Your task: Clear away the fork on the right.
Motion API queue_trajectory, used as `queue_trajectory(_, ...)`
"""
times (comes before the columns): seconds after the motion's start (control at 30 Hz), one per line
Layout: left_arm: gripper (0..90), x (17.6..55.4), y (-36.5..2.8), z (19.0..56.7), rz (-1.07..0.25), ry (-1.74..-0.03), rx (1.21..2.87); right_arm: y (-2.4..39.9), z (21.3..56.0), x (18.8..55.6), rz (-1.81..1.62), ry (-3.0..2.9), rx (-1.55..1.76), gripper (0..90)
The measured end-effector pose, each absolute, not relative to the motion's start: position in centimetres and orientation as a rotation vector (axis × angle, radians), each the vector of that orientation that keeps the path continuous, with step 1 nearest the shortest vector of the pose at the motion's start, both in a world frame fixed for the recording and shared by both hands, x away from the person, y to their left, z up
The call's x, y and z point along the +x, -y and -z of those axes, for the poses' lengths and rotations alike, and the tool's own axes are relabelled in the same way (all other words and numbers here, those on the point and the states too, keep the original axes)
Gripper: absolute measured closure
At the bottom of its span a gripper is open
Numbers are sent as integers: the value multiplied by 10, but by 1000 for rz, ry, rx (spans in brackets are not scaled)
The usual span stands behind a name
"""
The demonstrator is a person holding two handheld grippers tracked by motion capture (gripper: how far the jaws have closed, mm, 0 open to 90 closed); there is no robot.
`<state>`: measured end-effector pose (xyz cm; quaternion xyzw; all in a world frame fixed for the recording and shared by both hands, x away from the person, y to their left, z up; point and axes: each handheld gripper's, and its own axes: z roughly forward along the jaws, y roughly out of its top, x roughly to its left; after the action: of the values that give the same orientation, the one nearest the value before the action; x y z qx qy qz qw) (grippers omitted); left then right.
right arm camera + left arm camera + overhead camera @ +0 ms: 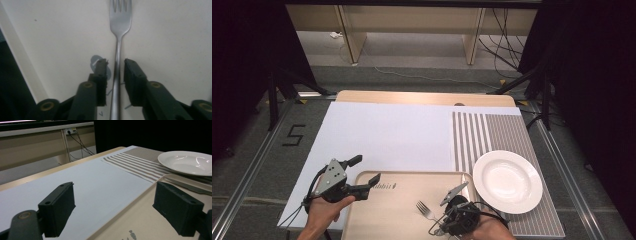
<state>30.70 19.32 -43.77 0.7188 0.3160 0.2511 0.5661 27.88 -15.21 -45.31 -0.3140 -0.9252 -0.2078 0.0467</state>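
right hand-held gripper [114,65] slightly open, astride fork [119,32]

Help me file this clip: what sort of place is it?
Probably a recording lab staged as a dining table, not a home. Black curtains flank the table, loose cables trail over the floor, and a taped number marks it; the plate sits on a striped placemat.

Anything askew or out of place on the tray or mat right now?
Nothing stands out. The fork lies flat on the tray between the right gripper's open jaws; the plate sits squarely on the mat.
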Motion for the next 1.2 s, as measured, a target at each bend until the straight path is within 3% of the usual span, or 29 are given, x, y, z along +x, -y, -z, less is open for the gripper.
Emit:
queue_trajectory(0.13, 164, 307, -193, 438, -590, -743, 1689, 152, 448, 280, 752, 2821, -941, 568)
queue_trajectory(0.2, 164, 307, -193, 438, -589, -744, 1689, 151, 446, 279, 789, 2831, -921, 570)
queue_trajectory(0.5, 164, 307, -193, 438, -591, -744, 1690, 138, 450, 270, 769, 2919, -846, 792)
queue_trajectory(0.73, 164, 307, -193, 438, -591, -745, 1689, 133, 456, 270, 714, 2969, -832, 897)
queue_trajectory(1.2, 164, 307, -194, 438, -591, -745, 1690, 130, 461, 272, 637, 3014, -848, 900)
